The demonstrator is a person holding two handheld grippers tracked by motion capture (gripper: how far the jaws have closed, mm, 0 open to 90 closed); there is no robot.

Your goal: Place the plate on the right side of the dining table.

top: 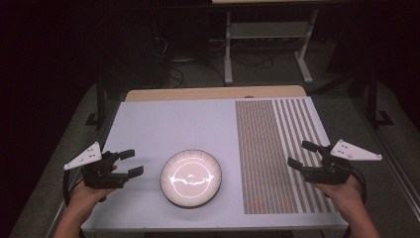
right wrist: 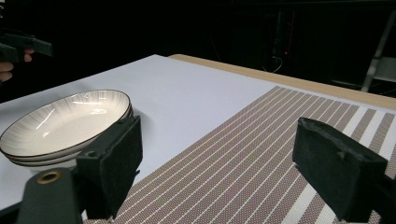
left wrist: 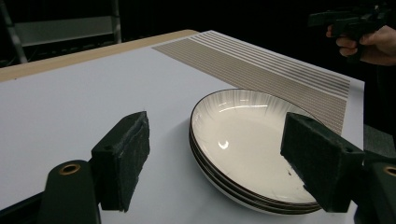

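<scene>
I'm holding the left gripper (top: 126, 163) low over the table's left edge, jaws spread wide with nothing between them, pointing inward toward the plates (top: 191, 177). In the left gripper view the two black pads (left wrist: 122, 159) are framing the near rim of the plates (left wrist: 247, 140), clear of it, not touching.

I'm holding the right gripper (top: 302, 154) over the right side, its jaws also gaping wide and empty, aimed leftward across the mat (top: 277, 153). In the right gripper view its pads (right wrist: 112, 161) are hanging above the striped weave (right wrist: 243, 172), with the plates (right wrist: 65, 123) off to the left and well apart from them.

The plates are sitting near the front middle of the white table (top: 168, 124), just left of the mat and not on it. I'm seeing a stack here: the gripper views are showing at least three dark-edged rims, one nested on another, cream inside with fine ribbed lines near the edge. A bright glare is bouncing off the top one in the high view.

The mat is covering the table's right portion, brown weave giving way to broad white stripes toward the right edge. A strip of bare wood (top: 213, 93) is showing along the far side.
</scene>
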